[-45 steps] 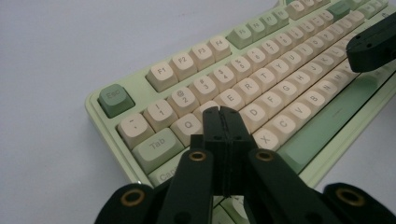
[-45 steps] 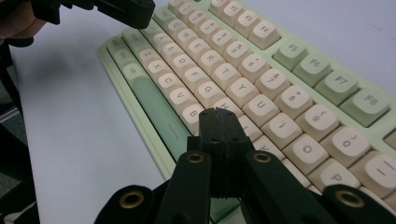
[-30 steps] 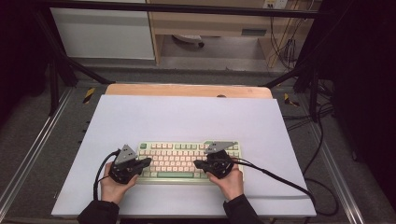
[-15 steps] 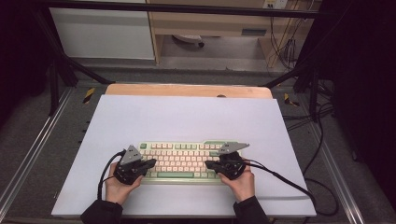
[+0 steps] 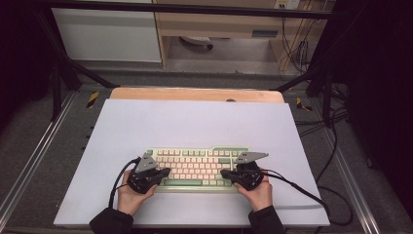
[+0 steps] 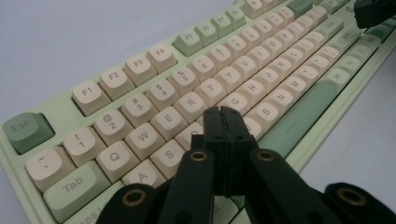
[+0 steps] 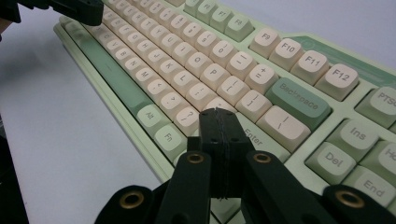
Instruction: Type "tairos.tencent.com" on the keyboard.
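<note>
Both claws are shut tight w/ nothing in them. Left gripper (image 5: 163, 172) is over the keyboard (image 5: 197, 163) left end, right gripper (image 5: 225, 173) over its right end.

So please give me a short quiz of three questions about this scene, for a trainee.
1. True or false: both grippers have their jaws shut.
2. Which key colour is the Esc key: A cream, B green, C black?
3. Over which end of the keyboard is the right gripper?

Key
1. True: left gripper and right gripper are shut and empty.
2. B: the green-and-cream mechanical keyboard has a green Esc key.
3. The Enter and Backspace end.
</note>
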`<state>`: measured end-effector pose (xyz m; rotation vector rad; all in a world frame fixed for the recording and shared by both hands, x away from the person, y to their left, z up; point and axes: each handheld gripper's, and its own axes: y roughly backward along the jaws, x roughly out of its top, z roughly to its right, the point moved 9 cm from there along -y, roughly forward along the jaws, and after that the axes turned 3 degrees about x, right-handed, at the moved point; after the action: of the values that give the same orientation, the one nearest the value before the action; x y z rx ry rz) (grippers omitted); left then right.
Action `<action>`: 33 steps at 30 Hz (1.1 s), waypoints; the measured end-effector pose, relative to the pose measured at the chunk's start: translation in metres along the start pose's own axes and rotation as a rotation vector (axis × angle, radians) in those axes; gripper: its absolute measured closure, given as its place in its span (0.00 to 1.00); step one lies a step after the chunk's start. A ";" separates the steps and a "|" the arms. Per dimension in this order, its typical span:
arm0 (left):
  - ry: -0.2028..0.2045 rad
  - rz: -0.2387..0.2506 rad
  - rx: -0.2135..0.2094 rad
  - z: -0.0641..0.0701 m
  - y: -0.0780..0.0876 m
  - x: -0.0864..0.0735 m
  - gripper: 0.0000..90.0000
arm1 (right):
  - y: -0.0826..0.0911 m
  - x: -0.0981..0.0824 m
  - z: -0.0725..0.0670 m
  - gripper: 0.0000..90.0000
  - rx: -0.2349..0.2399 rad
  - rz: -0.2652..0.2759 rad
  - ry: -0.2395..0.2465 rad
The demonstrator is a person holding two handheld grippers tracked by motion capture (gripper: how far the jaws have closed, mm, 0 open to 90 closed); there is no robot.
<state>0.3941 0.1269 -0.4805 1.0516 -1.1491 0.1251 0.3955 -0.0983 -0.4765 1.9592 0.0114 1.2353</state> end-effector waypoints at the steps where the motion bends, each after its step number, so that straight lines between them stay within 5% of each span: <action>1: -0.001 -0.002 -0.001 0.001 -0.001 0.000 1.00 | 0.001 0.000 0.000 1.00 0.001 0.003 -0.002; 21: -0.028 -0.030 -0.007 0.006 -0.010 -0.006 1.00 | -0.001 -0.001 0.000 1.00 0.002 0.001 -0.001; 33: -0.024 -0.005 -0.006 0.004 0.001 -0.003 1.00 | -0.001 -0.001 0.000 1.00 0.002 0.006 0.002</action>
<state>0.3892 0.1260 -0.4820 1.0528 -1.1676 0.1051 0.3954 -0.0980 -0.4774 1.9608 0.0080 1.2416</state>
